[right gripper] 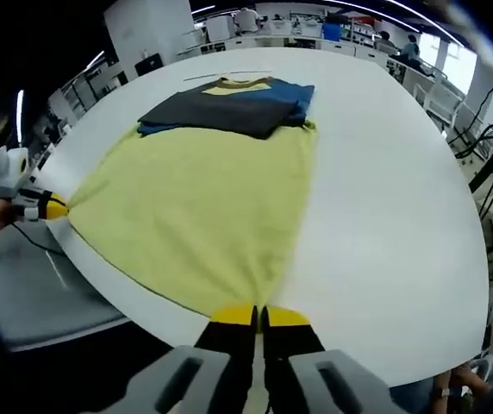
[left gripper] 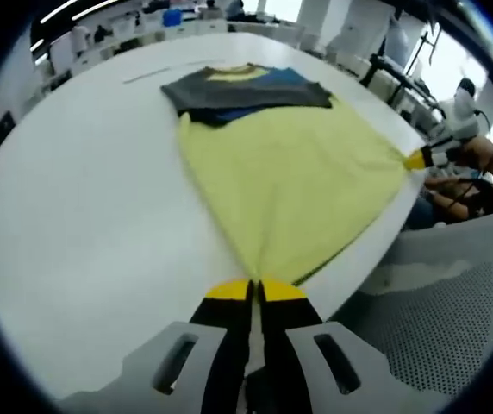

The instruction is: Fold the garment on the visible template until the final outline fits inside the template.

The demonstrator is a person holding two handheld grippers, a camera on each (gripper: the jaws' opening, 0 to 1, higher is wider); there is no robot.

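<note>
Both claws pinch the yellow garment (left gripper: 290, 181) hem; no legible writing.

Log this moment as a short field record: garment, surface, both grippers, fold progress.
garment: yellow T-shirt with dark grey and blue sleeves folded across its chest
surface: white table
left gripper: shut on one hem corner at the table edge
right gripper: shut on the other hem corner
hem: pulled taut between the two grippers
fold progress: sleeves in, lower half still unfolded
template: cannot tell
</note>
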